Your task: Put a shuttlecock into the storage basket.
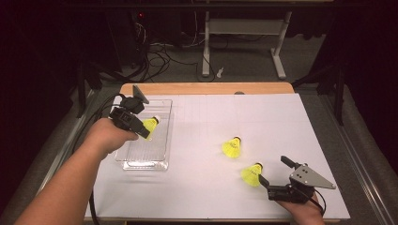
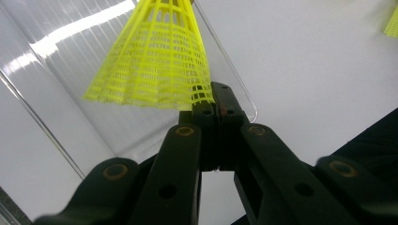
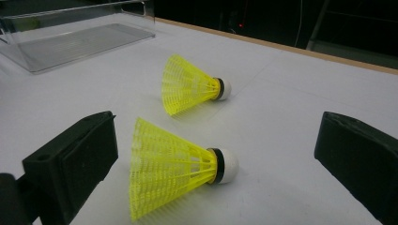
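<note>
Left gripper [image 1: 146, 132] held raised, jaws clamped together. Right gripper [image 1: 274, 171] held low and level, jaws spread wide.

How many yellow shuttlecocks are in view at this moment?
3. One shuttlecock is pinched by the left gripper over the clear tray; two lie on the white table: middle shuttlecock, nearer shuttlecock before the open right gripper.

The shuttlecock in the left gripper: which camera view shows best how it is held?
The left gripper view: the left gripper has its jaws shut on the rim of the held shuttlecock, above the clear tray. In the high view this shuttlecock looks small and partly hidden. The right gripper view shows two other shuttlecocks lying on the table.
</note>
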A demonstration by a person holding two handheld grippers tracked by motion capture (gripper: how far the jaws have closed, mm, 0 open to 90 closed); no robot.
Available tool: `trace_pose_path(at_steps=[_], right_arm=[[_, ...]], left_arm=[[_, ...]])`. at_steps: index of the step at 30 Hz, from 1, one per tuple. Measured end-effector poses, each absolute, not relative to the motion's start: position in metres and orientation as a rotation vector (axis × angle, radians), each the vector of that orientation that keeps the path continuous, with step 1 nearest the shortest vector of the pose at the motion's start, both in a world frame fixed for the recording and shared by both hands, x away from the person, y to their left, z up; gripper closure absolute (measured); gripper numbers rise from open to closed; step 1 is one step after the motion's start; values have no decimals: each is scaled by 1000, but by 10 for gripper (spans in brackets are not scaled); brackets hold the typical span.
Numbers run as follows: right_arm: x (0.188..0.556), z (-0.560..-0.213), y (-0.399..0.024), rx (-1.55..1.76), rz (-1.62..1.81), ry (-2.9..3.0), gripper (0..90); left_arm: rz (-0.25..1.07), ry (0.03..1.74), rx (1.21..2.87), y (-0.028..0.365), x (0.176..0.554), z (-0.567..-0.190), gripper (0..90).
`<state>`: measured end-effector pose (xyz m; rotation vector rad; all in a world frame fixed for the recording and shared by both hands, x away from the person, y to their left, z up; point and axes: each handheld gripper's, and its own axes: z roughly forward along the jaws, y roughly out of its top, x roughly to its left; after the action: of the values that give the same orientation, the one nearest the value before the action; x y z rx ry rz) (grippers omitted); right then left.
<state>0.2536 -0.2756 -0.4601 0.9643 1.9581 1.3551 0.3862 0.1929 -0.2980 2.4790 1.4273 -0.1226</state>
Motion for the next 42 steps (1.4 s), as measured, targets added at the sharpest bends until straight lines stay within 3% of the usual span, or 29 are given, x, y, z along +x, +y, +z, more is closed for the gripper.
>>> trace_pose_path(at_steps=[42], right_arm=[[254, -461, -277, 970, 1360, 1959, 6]], left_arm=[[-182, 1505, 2433, 175, 430, -351, 896]])
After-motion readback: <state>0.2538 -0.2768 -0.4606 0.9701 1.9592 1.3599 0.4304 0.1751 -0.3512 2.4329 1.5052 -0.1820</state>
